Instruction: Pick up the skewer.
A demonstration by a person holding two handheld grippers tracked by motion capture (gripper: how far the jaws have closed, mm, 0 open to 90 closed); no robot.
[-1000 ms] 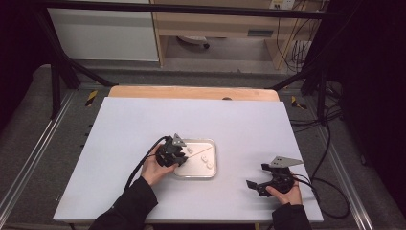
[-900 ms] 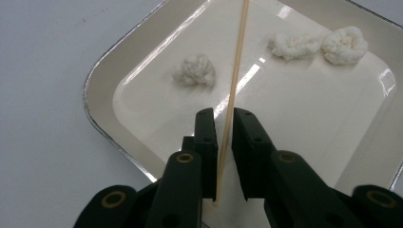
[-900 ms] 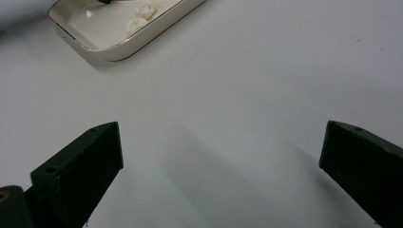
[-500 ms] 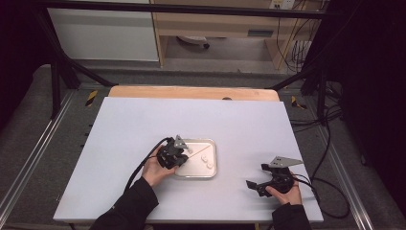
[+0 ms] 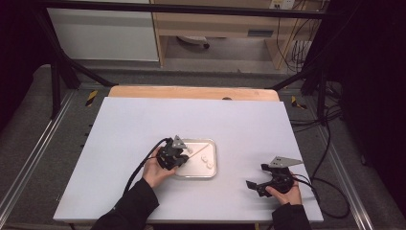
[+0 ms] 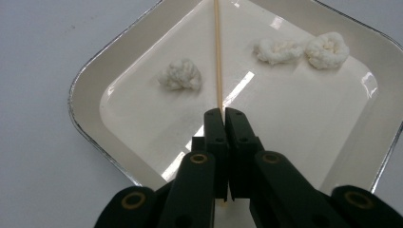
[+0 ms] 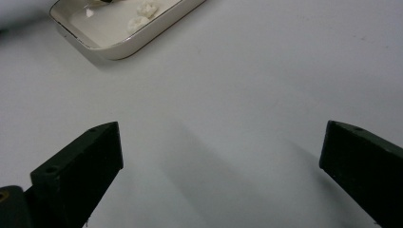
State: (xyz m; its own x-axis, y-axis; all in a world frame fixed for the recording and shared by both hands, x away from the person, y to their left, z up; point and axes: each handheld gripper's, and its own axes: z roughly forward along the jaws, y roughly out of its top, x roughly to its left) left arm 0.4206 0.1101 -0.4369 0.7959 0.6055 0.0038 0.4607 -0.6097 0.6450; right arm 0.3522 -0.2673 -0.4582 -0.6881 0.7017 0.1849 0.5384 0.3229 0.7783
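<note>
High view, table (image 5: pixel 143 124): big white tabletop, both of the person's hands come in from the bottom edge, well apart from each other.
Tray (image 5: pixel 213 165): shallow white tray with rounded corners, sits near the middle of the table towards the person's side. In the right gripper view it's off in the far corner (image 7: pixel 119 47).
Right gripper (image 5: pixel 253 186): resting low over bare table to the right of the tray, jaws spread really wide with nothing between them, just tabletop (image 7: pixel 218 142).
Left gripper (image 5: pixel 184 154): at the tray's left edge, pointing into it. Jaws have just been closing and are now pinched tight together on a thin stick.
Stick (image 6: pixel 218 52): pale wooden skewer, pinched at its near end, runs straight out from the jaw tips across the tray towards the far corner.
White lumps: three small fluffy ones in the tray, one (image 6: pixel 180 76) just left of the stick, two (image 6: pixel 304 50) side by side on its right. None of them looks to be touching the stick.
</note>
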